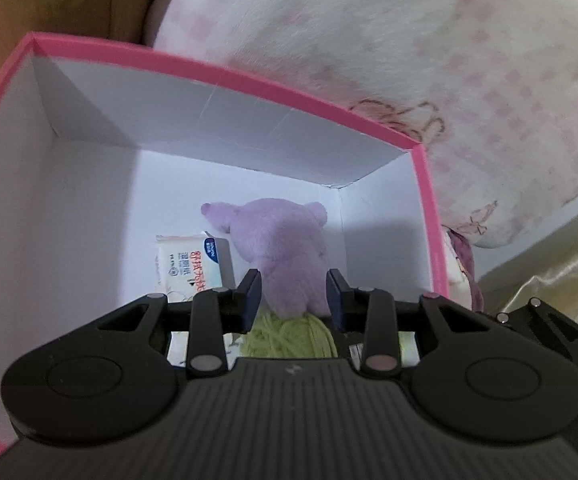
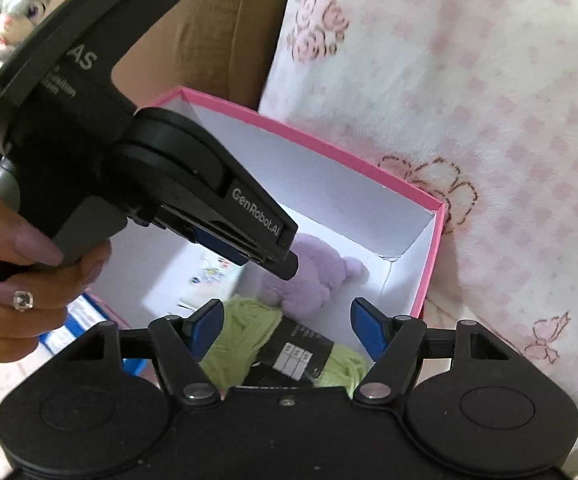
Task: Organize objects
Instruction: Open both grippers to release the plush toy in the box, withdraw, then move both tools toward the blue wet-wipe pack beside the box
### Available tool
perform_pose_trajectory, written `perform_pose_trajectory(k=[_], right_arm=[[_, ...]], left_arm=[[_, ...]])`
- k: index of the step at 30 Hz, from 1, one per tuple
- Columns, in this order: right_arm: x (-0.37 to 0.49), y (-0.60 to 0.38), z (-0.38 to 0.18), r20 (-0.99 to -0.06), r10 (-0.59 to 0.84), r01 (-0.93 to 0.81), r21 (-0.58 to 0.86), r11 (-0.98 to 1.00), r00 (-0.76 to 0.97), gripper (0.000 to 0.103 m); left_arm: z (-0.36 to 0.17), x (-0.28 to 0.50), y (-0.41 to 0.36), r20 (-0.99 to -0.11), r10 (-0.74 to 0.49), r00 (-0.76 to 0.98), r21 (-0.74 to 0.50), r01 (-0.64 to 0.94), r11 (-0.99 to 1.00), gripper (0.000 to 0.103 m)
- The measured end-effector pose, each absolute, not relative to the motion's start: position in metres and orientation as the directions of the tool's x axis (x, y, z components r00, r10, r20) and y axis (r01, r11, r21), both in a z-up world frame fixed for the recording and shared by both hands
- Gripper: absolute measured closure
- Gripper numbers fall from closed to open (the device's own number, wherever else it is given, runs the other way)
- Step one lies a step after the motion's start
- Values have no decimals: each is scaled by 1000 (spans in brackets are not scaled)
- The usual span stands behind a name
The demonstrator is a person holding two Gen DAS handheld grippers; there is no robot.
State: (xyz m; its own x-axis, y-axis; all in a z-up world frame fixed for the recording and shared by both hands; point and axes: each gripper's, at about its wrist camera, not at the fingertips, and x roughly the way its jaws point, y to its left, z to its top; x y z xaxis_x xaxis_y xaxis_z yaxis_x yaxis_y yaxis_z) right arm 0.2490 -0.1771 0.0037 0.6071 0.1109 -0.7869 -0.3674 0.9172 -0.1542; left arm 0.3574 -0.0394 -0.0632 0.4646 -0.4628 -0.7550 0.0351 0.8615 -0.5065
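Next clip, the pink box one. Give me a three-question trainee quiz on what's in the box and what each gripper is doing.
1. True or false: the purple plush toy lies inside the pink box.
2. Which item sits between the open fingers of the right gripper?
A. tissue pack
B. green yarn skein
C. blue box
3. Fill in: in the left wrist view, the left gripper has its fingers on either side of the ____.

Key
1. True.
2. B, the green yarn skein; the fingers do not close on it.
3. Purple plush toy; whether the pads press it cannot be told. The tissue pack lies beside it.
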Motion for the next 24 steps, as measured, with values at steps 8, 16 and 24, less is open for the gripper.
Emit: perform_pose_trajectory(k=[8,16,24], right_arm=[[218,-196,37,-751,149,-335,-101,937,643,29],[168,-199,83,-744,178,-346,-77,935,645,29],[116,-202,118,-693,240,-367,-38,930,679,29]], left_arm=[[-15,314,-38,-813,-387,435,-364,139,921,68],[19,257,-33,-870,-311,382,-243,217,946,61],[35,208,-11,-875,-333,352,-260,239,935,55]])
